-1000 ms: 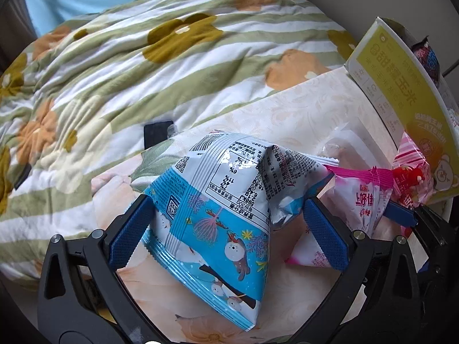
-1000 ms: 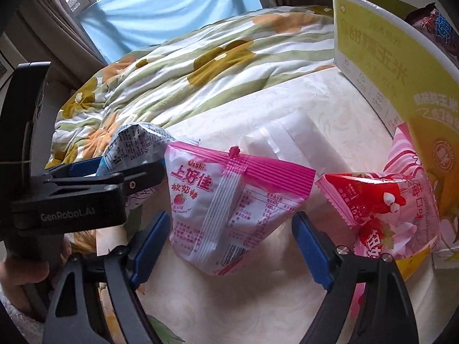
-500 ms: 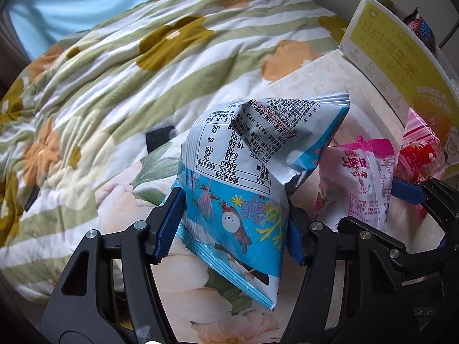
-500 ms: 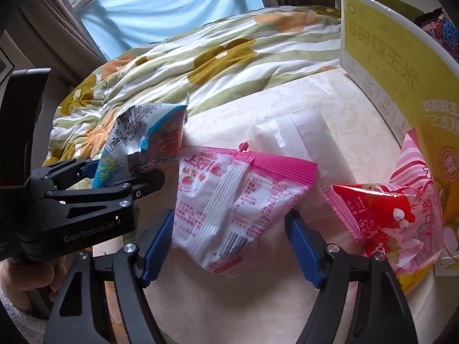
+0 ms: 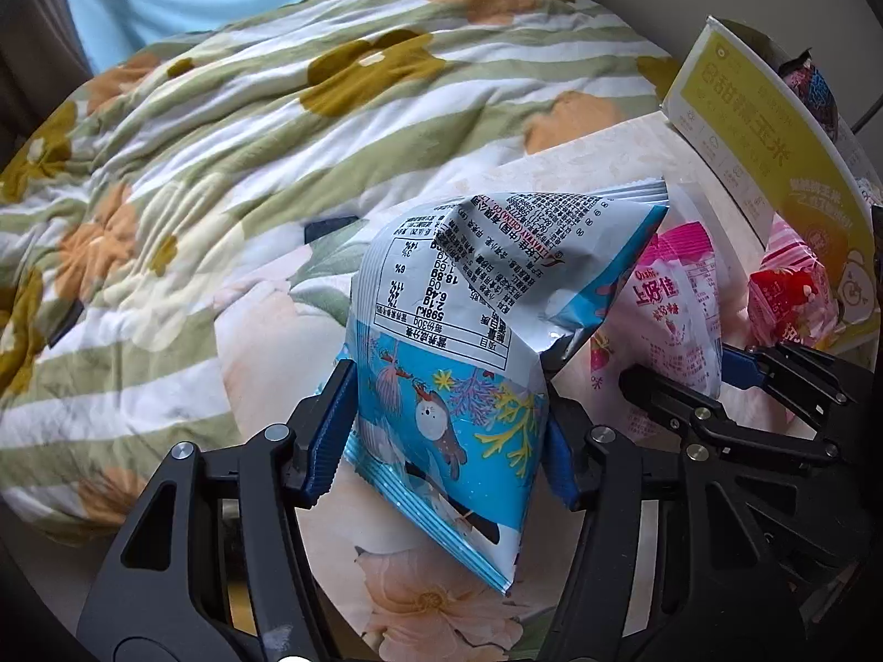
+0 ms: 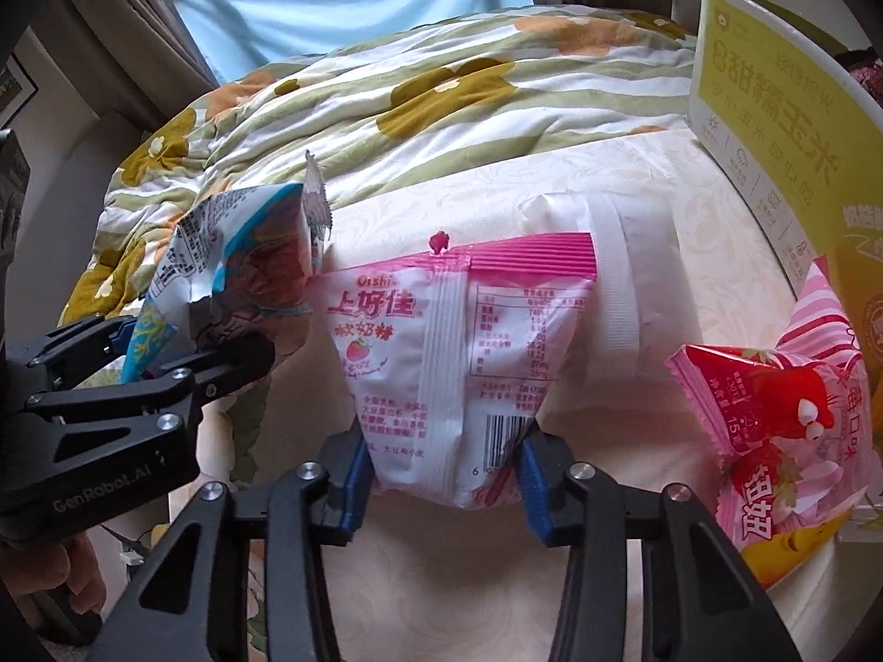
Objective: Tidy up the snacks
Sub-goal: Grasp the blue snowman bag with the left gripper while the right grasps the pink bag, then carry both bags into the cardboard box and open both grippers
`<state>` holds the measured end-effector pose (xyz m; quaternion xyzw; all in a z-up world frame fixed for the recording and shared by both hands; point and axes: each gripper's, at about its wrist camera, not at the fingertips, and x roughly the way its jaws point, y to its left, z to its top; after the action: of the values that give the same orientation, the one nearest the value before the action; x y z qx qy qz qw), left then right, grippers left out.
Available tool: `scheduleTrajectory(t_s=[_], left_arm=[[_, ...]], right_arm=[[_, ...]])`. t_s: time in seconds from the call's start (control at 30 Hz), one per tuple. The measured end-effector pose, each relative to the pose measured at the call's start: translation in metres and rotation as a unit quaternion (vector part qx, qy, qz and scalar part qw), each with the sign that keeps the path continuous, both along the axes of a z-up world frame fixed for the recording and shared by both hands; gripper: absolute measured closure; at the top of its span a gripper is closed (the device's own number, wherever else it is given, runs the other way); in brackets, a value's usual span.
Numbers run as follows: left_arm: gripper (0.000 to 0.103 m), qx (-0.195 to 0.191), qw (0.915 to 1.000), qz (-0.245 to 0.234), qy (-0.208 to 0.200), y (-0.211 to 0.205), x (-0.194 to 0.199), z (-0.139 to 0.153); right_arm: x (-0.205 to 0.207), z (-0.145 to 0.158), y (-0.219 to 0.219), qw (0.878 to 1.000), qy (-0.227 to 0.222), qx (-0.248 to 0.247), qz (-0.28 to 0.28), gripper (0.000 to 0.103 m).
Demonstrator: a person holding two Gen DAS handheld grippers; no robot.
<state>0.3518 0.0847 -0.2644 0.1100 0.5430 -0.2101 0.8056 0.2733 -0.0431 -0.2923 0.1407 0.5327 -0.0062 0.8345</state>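
beside the pink packet [image 6: 458, 364], a red packet [image 6: 772, 414] and yellow box [image 6: 772, 127].

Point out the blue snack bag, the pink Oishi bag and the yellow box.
blue snack bag [image 5: 441, 419]: left wrist view, printed front.
pink Oishi bag [image 6: 441, 364]: right wrist view, centre seam.
yellow box [image 6: 772, 127]: right wrist view, lettered side.

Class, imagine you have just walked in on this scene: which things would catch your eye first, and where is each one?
Front and centre, the left gripper is closing on a blue snack bag printed with sea creatures, while the right gripper is closing on a pink and white Oishi snack bag beside it. Behind both spreads a green-striped floral quilt, and at the right edge stands a tall yellow box with a red and pink sweet packet at its foot.
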Motion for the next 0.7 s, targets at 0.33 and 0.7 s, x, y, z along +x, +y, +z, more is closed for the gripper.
scheduleTrajectory(t_s=[0.33, 0.7], left_arm=[[0.048, -0.022, 0.9991, 0.033, -0.014, 0.019, -0.015, 0.024], [0.048, -0.044, 0.9948, 0.043, -0.081, -0.009, -0.044, 0.12]], right_arm=[[-0.007, 0.023, -0.004, 0.999, -0.041, -0.001, 0.005, 0.071], [-0.035, 0.105, -0.029, 0.994, -0.111, 0.006, 0.02, 0.071]])
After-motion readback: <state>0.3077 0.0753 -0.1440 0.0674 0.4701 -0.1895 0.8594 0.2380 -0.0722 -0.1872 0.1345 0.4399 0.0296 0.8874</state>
